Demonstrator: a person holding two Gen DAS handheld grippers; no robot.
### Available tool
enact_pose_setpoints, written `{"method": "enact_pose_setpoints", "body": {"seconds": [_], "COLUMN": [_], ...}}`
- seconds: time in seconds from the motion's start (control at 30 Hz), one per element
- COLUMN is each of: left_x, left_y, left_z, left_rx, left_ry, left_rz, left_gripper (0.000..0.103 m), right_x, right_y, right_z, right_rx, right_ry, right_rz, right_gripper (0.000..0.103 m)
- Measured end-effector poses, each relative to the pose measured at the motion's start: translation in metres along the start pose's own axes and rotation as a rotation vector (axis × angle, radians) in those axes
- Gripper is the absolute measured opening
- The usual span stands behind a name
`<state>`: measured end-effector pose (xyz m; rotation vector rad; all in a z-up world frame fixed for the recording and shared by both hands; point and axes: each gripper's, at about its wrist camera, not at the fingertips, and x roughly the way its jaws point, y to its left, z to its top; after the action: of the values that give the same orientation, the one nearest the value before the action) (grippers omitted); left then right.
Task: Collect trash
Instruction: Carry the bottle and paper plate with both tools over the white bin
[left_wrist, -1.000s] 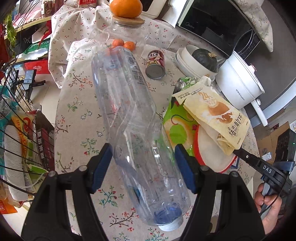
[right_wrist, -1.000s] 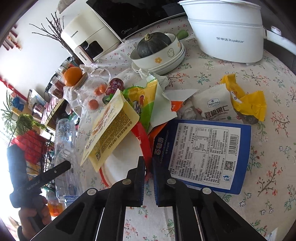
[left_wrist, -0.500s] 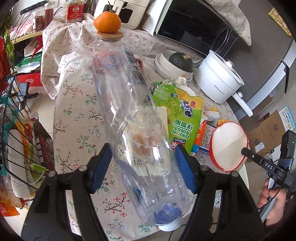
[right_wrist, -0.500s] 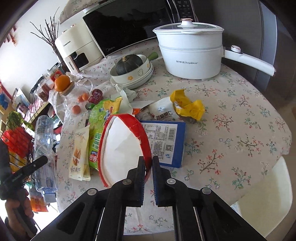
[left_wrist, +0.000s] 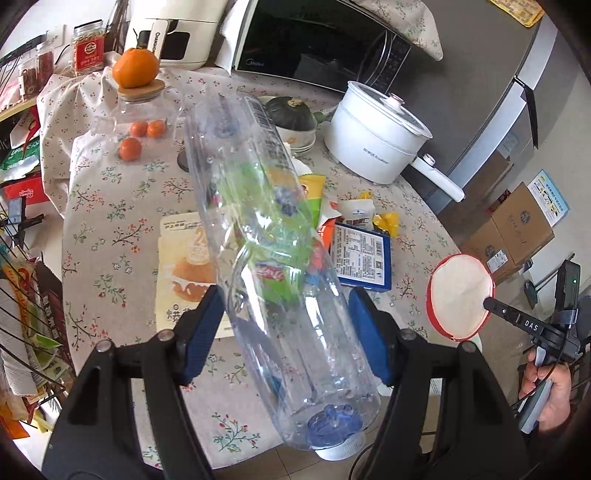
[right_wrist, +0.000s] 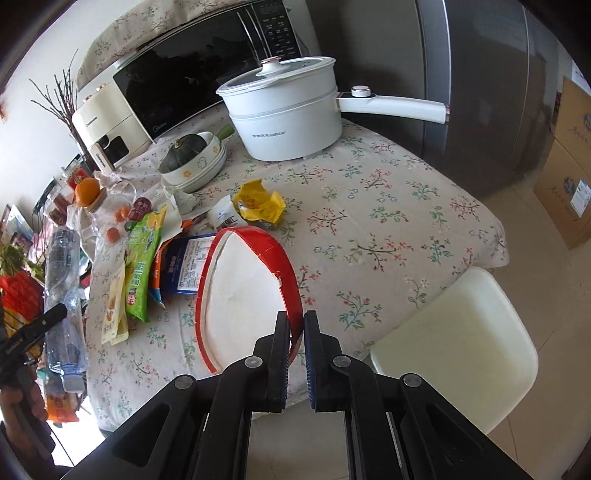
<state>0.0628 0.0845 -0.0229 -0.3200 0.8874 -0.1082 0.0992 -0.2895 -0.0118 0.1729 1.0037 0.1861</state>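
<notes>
My left gripper (left_wrist: 286, 325) is shut on a large clear plastic bottle (left_wrist: 273, 236), cap end toward me, held above the floral table (left_wrist: 110, 221). The bottle also shows in the right wrist view (right_wrist: 61, 291). My right gripper (right_wrist: 295, 332) is shut on the rim of a red-edged white paper bowl (right_wrist: 243, 295), lifted off the table near its front edge; the bowl also shows in the left wrist view (left_wrist: 460, 297). Snack wrappers lie on the table: a green bag (right_wrist: 142, 262), a blue packet (right_wrist: 186, 266), a yellow wrapper (right_wrist: 260, 203), a cake packet (left_wrist: 183, 269).
A white electric pot (right_wrist: 288, 114), a bowl with a squash (right_wrist: 192, 155), a microwave (right_wrist: 199, 85), a glass jar topped with an orange (left_wrist: 138, 96) and a small can (right_wrist: 142, 208) stand at the back. A white stool (right_wrist: 454, 347) is by the table. A wire basket (left_wrist: 22, 314) is left.
Both grippers have pulled back and up from the table with the bottle and the paper bowl. The bowl has moved off the wrappers toward the table's near edge.
</notes>
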Motion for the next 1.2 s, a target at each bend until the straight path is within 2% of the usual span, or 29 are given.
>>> {"method": "enact_pose_setpoints", "body": {"seconds": [0.5, 0.73, 0.87, 1.0, 1.2], "left_x": [0.048, 0.076, 0.098, 0.124, 0.17], "left_y": [-0.138, -0.211, -0.26, -0.3, -0.324], "left_z": [-0.023, -0.049, -0.072, -0.099, -0.126], "left_rx": [0.2, 0.308, 0.398, 0.487, 0.479], "left_ry": [0.079, 0.159, 0.238, 0.324, 0.499], "left_rz": [-0.166, -0.276, -0.325, -0.343, -0.348], "left_gripper": [0.07, 0.07, 0.07, 0.07, 0.07], "right_x": [-0.032, -0.04, -0.046, -0.043, -0.04], "right_y": [-0.133, -0.188, -0.212, -0.234, -0.259], "right_z": [-0.031, -0.05, -0.057, -0.064, -0.074], "right_rx": [0.17, 0.232, 0.257, 0.279, 0.299], "right_ry": [0.009, 0.026, 0.029, 0.047, 0.075], "right_rz": [-0.117, -0.153, -0.167, -0.19, -0.237], "right_gripper": [0.008, 0.008, 0.008, 0.008, 0.008]}}
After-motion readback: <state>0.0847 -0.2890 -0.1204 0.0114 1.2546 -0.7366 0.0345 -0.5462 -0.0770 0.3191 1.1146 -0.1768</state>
